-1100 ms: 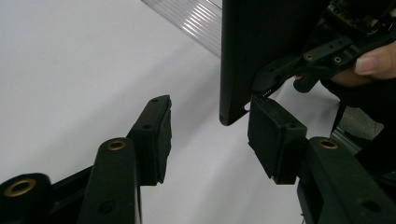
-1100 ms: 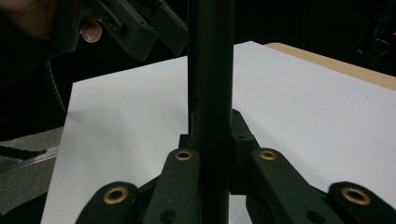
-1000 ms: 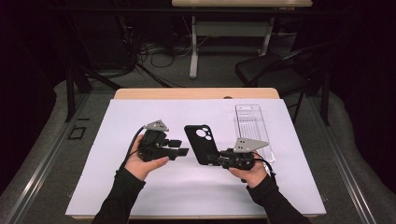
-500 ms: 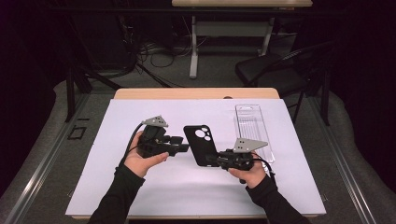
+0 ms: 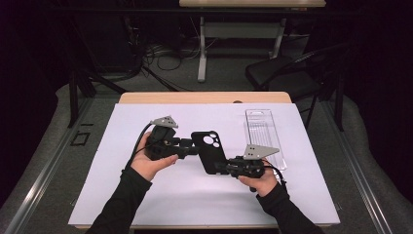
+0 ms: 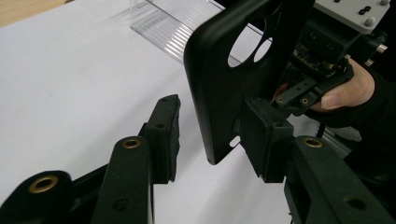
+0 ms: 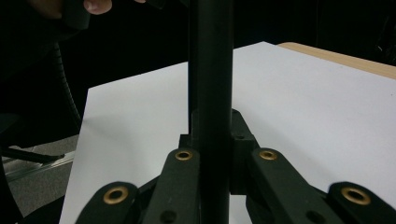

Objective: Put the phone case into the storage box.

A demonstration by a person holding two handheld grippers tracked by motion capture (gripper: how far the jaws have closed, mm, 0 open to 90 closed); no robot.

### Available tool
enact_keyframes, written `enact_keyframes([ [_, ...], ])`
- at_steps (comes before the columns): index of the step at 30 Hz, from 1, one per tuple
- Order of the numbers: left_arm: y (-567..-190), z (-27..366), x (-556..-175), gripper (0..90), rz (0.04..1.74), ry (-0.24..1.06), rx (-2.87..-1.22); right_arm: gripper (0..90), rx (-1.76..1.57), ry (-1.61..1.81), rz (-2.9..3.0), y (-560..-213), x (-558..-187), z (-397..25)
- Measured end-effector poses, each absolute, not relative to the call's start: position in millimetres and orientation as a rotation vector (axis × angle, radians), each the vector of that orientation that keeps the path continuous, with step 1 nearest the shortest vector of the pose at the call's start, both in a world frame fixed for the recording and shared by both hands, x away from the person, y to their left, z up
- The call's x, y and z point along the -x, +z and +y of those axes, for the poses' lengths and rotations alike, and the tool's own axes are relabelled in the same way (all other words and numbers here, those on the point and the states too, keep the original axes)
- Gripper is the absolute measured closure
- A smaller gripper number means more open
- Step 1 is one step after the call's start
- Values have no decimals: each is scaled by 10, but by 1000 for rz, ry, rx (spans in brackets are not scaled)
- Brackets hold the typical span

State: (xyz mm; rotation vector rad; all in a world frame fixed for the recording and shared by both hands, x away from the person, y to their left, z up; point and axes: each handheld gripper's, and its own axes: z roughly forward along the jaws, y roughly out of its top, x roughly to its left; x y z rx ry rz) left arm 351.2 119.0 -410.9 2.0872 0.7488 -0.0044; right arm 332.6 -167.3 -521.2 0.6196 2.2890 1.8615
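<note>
- While both hands hover over the white table cover (image 5: 146, 195), we see the black phone case (image 5: 209, 151) held up between the two tools, clear of the surface.
- Over on our right, the right gripper (image 5: 221, 167) has its jaws pressed together on the case's lower edge; in the right gripper view the case (image 7: 210, 93) stands edge-on, a dark upright bar squeezed between the two black pads.
- On the other side, the left gripper (image 5: 194, 146) reaches in toward the case's upper left side, and its jaws are spread.
- From the left gripper view we get the detail: the left gripper (image 6: 212, 135) has one pad lying against the case's face (image 6: 224, 84), and the other pad (image 6: 166, 135) stands apart from it with white cover showing in the gap, so nothing is pinched there.
- Round camera cut-outs show in the case near its top end.
- We can make out the right hand (image 6: 345, 91) wrapped round its tool behind the case.
- Beyond the right hand, a clear plastic package (image 5: 265, 134) lies flat on the cover, well apart from the case.
- As for writing, we can read no brand, label or lettering on the case, the package or the tools.
</note>
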Motion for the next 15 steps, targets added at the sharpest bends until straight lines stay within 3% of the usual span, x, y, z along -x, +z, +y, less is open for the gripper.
enact_keyframes([
  [15,-3988,1215,-3585,658,700,22,-2120,856,-602,1865,2302,-5220,-3323,-1663],
])
